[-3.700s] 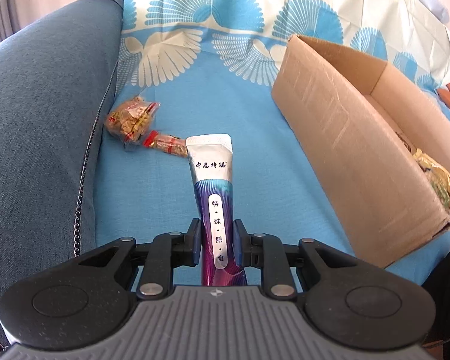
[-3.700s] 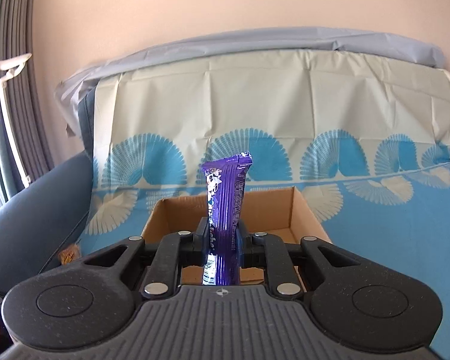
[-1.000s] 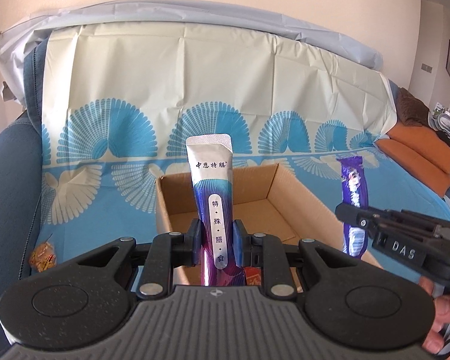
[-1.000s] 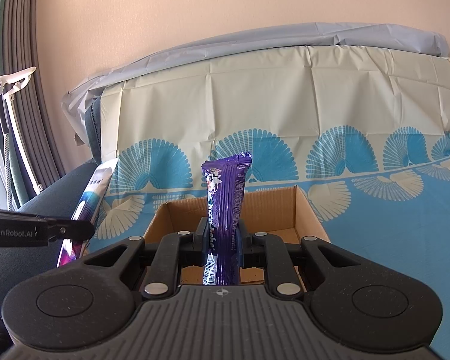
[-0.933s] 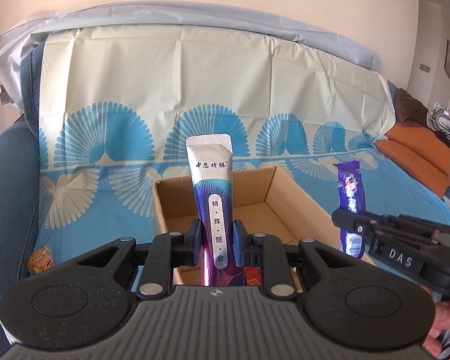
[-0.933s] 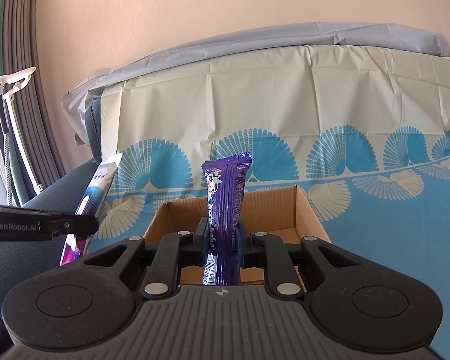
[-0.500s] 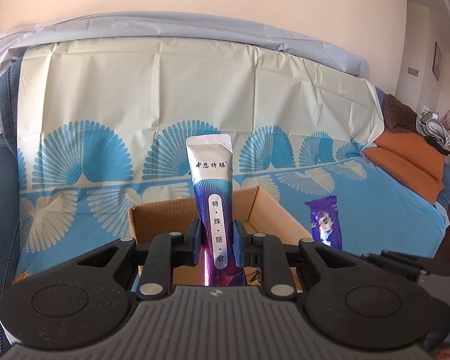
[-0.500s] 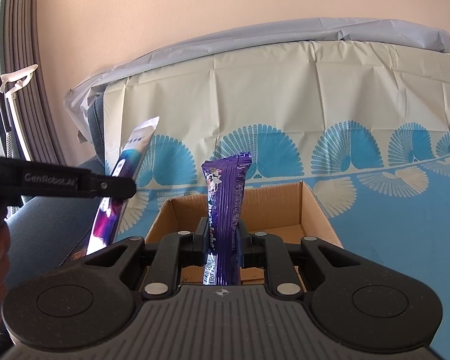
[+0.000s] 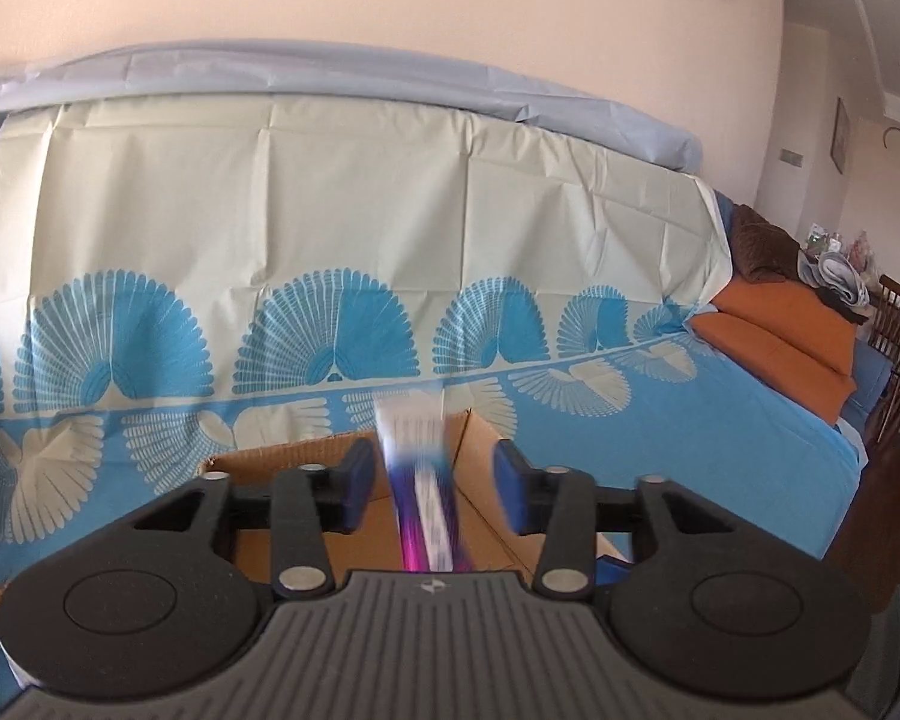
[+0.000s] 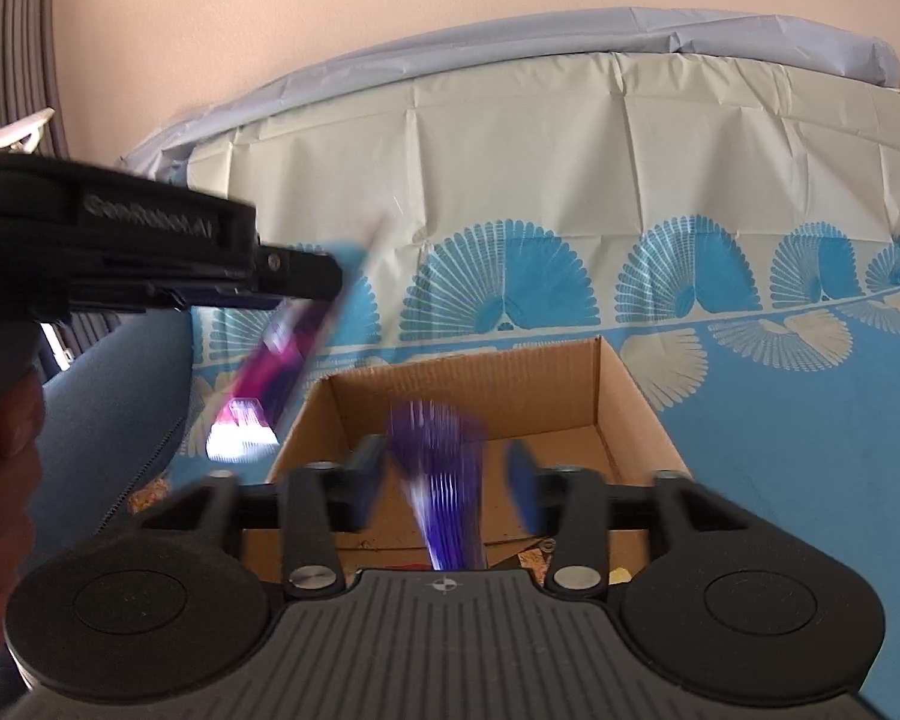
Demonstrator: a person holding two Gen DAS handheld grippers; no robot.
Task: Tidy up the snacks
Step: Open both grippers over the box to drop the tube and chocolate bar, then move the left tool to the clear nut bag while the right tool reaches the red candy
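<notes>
My left gripper (image 9: pixel 431 483) is open above the cardboard box (image 9: pixel 282 457). The silver-and-purple snack stick (image 9: pixel 423 480) is blurred between its spread fingers, loose and dropping. My right gripper (image 10: pixel 447 483) is open too, over the same box (image 10: pixel 492 381). The purple snack bar (image 10: pixel 444 480) is blurred between its fingers, falling into the box. In the right wrist view the left gripper (image 10: pixel 306 276) shows at the left with the silver-and-purple stick (image 10: pixel 276 372) tilted below it, beside the box's left wall.
The box sits on a sofa covered by a blue-and-cream fan-patterned cloth (image 9: pixel 330 240). Wrapped snacks lie in the box bottom (image 10: pixel 528 555). A snack packet (image 10: pixel 150 489) lies left of the box by the blue armrest (image 10: pixel 120 396). Orange cushions (image 9: pixel 774 342) are at the right.
Both grippers have opened and let go of their snacks. The silver-and-purple stick and the purple bar are dropping towards the box. Both grippers have moved closer over the box.
</notes>
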